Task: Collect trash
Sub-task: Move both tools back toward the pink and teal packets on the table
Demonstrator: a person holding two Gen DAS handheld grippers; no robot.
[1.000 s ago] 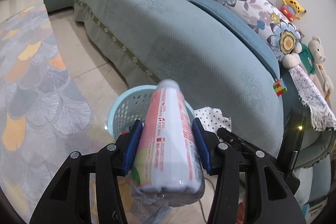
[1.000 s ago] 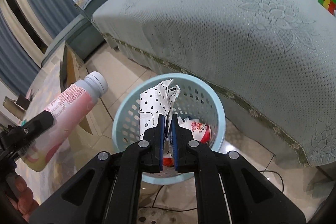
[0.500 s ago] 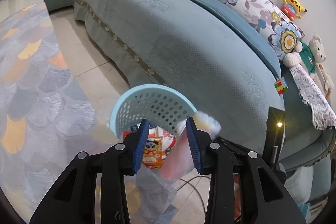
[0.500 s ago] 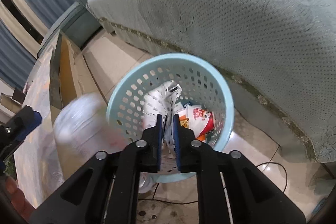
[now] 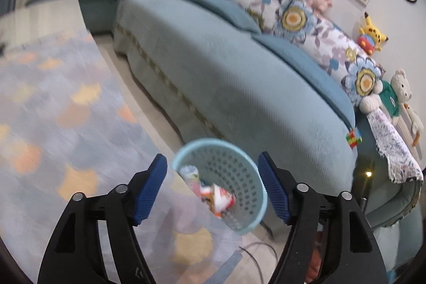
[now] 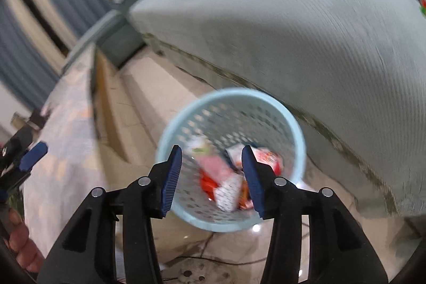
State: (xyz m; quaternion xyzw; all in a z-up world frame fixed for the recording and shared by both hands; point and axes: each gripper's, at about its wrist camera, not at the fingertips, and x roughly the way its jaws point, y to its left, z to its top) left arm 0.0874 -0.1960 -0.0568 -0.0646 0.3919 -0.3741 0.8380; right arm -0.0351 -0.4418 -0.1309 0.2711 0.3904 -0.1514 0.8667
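Note:
A light blue perforated basket (image 5: 239, 167) (image 6: 277, 108) stands on the floor beside the sofa. Inside it lie a pink bottle (image 6: 215, 167), a white dotted wrapper (image 6: 229, 193) and red-orange snack packets (image 6: 269, 159); the trash also shows in the left wrist view (image 5: 218, 196). My left gripper (image 5: 213, 188) is open and empty, above and in front of the basket. My right gripper (image 6: 211, 177) is open and empty, directly over the basket. Both views are motion-blurred.
A teal sofa (image 5: 239, 87) with floral cushions and plush toys runs behind the basket. A table with a patterned cloth (image 5: 53, 108) lies left. A cable (image 5: 255, 254) lies on the tiled floor. A Rubik's cube (image 5: 353, 138) sits on the sofa's edge.
My left gripper opened and the pink bottle fell into the basket. My right gripper opened and let the dotted wrapper go into the basket. Both grippers pulled back.

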